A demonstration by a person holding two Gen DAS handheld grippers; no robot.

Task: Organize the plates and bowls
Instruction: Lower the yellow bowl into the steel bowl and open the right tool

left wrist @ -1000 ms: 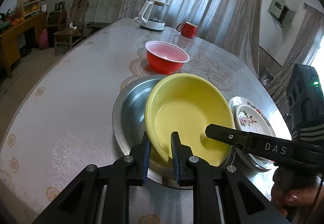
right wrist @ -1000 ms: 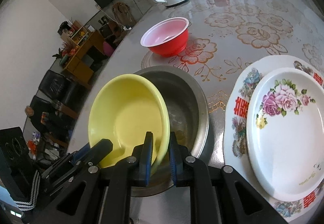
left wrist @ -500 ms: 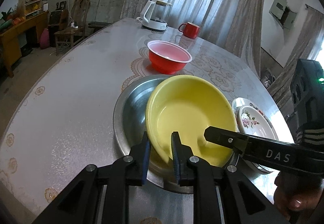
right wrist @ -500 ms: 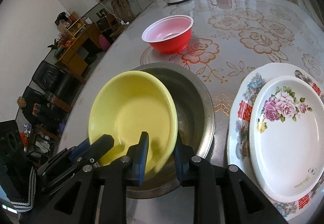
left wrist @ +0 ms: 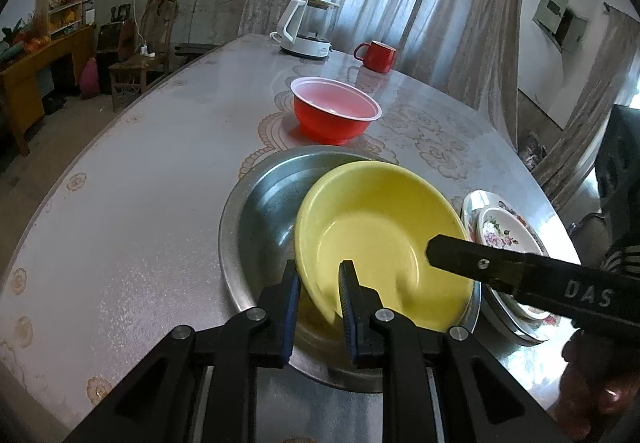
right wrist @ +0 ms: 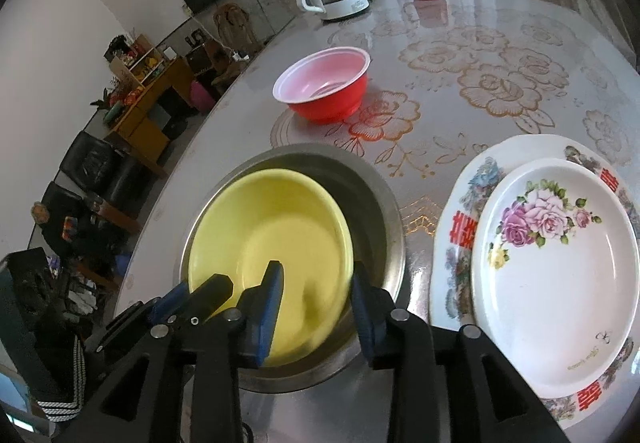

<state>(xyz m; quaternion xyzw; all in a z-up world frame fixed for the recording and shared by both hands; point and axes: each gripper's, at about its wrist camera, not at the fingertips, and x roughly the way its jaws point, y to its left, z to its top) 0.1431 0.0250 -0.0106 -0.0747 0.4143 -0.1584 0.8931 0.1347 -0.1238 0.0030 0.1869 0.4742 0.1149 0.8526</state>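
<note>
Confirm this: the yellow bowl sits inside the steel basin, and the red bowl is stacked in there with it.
Not quite. The yellow bowl is inside the steel basin, but the red bowl stands apart on the table, beyond the basin. The right wrist view shows this clearly.

Our left gripper [left wrist: 318, 293] is matte black plastic, its two fingers lined with blue pads [left wrist: 294, 295] and joined by arms carrying round silver screws. Our right gripper [right wrist: 316, 297] is built the same: black arms, silver screws, blue pads [right wrist: 272, 307]. Seen from the left camera at 4 o'clock, it carries pale letters "DAS" along one black finger. Below it at 5 o'clock shows the skin of our right hand [left wrist: 592, 387]. A black-and-white striped cuff sits at 3 o'clock.
</note>
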